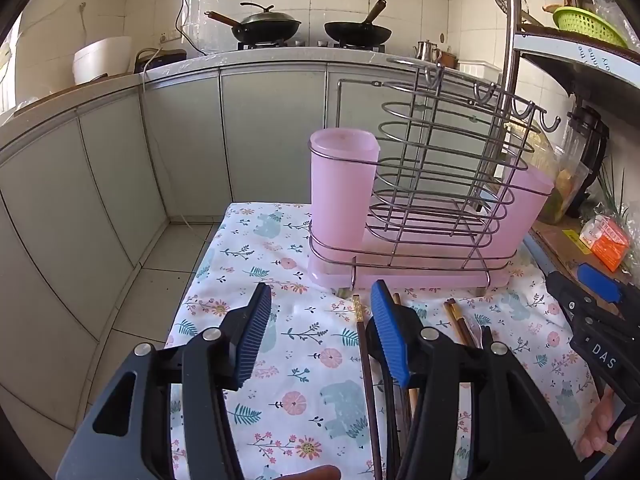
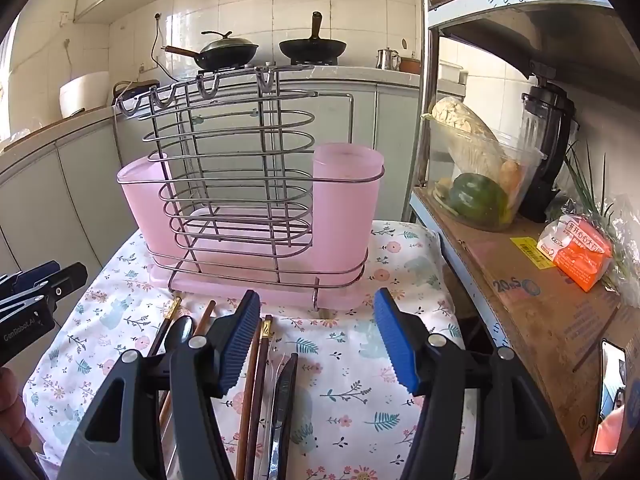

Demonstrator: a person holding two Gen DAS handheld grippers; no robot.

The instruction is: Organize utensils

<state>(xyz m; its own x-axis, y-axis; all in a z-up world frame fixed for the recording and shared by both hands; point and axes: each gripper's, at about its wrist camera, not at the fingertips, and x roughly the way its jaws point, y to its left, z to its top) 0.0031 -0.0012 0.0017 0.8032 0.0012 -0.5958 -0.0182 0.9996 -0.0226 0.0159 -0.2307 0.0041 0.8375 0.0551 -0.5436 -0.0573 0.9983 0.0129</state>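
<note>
Two grippers hovering over a floral tablecloth (image 2: 352,396), both empty: left gripper (image 1: 320,336) with jaws spread wide, right gripper (image 2: 316,340) likewise wide apart. Lying loose on the cloth just before the wire rack (image 2: 232,184): chopsticks (image 2: 256,376), a spoon (image 2: 180,334), a dark utensil (image 2: 286,384). Standing in the rack, one pink cup (image 2: 346,208) at each end.

chopsticks (image 2: 256,380), spoon (image 2: 180,332) flat before rack (image 2: 240,184)

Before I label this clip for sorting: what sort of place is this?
A home kitchen, most likely: two woks on a stove, tiled walls, and a wire utensil rack with pink cups on a cloth-covered table.
</note>
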